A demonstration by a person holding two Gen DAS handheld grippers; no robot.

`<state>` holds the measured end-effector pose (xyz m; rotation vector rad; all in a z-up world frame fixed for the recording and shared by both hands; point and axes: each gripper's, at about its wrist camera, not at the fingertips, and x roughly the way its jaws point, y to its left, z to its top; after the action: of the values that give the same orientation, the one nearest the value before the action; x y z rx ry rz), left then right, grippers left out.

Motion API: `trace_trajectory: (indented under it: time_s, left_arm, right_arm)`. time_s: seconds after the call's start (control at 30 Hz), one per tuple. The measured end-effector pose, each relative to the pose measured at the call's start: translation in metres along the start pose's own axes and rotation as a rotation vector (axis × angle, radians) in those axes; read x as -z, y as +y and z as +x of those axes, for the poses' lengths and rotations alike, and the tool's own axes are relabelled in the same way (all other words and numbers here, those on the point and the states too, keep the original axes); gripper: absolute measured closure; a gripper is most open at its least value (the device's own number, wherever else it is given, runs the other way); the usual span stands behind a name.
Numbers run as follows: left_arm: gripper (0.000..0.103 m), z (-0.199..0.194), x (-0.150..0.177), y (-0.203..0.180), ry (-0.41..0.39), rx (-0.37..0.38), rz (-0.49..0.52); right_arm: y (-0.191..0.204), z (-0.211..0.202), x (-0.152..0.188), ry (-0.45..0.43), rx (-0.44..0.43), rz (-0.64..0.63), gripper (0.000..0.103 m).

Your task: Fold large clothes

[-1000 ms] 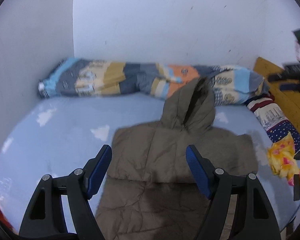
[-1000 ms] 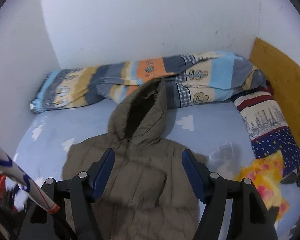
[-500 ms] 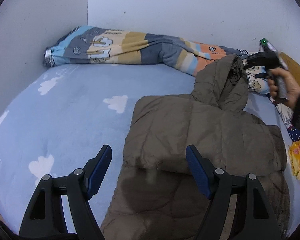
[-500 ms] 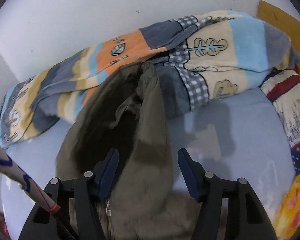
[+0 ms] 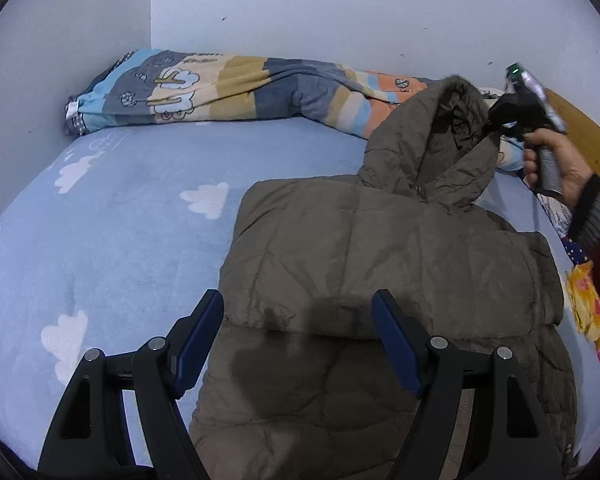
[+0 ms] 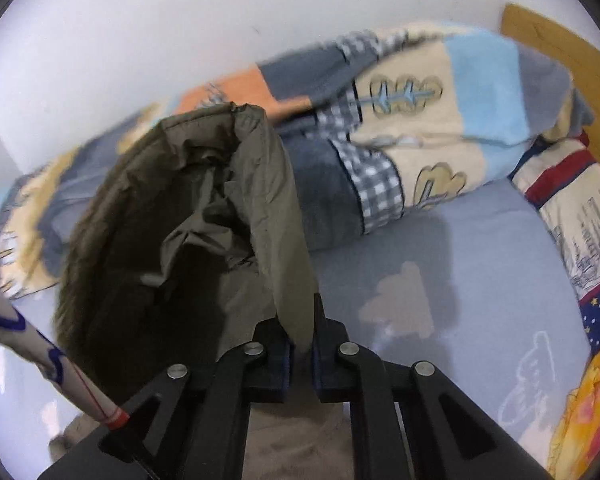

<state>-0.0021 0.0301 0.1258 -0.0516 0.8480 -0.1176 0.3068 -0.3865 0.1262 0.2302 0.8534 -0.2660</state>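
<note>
An olive-brown hooded puffer jacket [image 5: 380, 264] lies on the blue cloud-print bed sheet [image 5: 120, 208], its sleeves folded in over the body. My left gripper [image 5: 298, 332] is open and empty, hovering over the jacket's lower left part. My right gripper [image 6: 300, 344] is shut on the right edge of the jacket's hood [image 6: 180, 224] and holds it raised. In the left wrist view the right gripper [image 5: 504, 116] shows at the hood [image 5: 432, 140], held by a hand.
A striped patterned blanket [image 5: 228, 92] lies rolled along the white wall. A patterned pillow [image 6: 580, 216] and a yellow floral cloth [image 6: 592, 408] lie at the right, by a wooden headboard [image 6: 560, 44]. A white stick with blue marks [image 6: 40, 356] crosses the lower left.
My right gripper has closed on the hood's edge and lifted it. My left gripper has stayed open and shifted slightly over the jacket.
</note>
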Motion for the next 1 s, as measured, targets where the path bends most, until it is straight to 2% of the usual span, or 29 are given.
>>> trace_trajectory:
  time_s: [0.13, 0.2, 0.3, 0.43, 0.53, 0.63, 0.77, 0.83, 0.93, 1.0]
  left_arm:
    - [0.027, -0.009, -0.002, -0.002, -0.024, 0.018, -0.014]
    - [0.027, -0.012, -0.003, -0.002, -0.035, 0.019, -0.028]
    - [0.027, -0.019, -0.006, -0.001, -0.057, 0.031, -0.044]
    - [0.027, -0.027, -0.012, 0.001, -0.086, 0.051, -0.073]
    - [0.027, -0.03, -0.015, 0.002, -0.093, 0.071, -0.099]
    - [0.027, -0.024, -0.018, -0.004, -0.076, 0.101, -0.125]
    - [0.027, -0.013, -0.02, -0.024, -0.059, 0.114, -0.099]
    - [0.027, -0.009, -0.02, -0.036, -0.056, 0.12, -0.065]
    - [0.027, -0.001, -0.023, -0.053, -0.058, 0.112, -0.026]
    - [0.027, 0.007, -0.025, -0.062, -0.047, 0.108, -0.012]
  right_arm:
    - [0.001, -0.074, 0.033, -0.074, -0.083, -0.065, 0.095]
    - [0.007, -0.109, 0.058, -0.115, -0.061, -0.132, 0.095]
    - [0.01, -0.157, 0.106, -0.163, -0.09, -0.199, 0.095]
    - [0.008, -0.19, 0.179, -0.179, -0.095, -0.255, 0.095]
    - [0.001, -0.19, 0.234, -0.135, -0.073, -0.256, 0.095]
    - [-0.004, -0.165, 0.269, -0.1, 0.014, -0.279, 0.095]
    - [-0.021, -0.115, 0.289, 0.014, 0.05, -0.242, 0.095]
    - [-0.029, -0.107, 0.292, 0.049, 0.015, -0.193, 0.095]
    - [-0.027, -0.11, 0.3, 0.033, 0.028, -0.234, 0.093]
    - [-0.028, -0.115, 0.302, 0.021, 0.022, -0.251, 0.089]
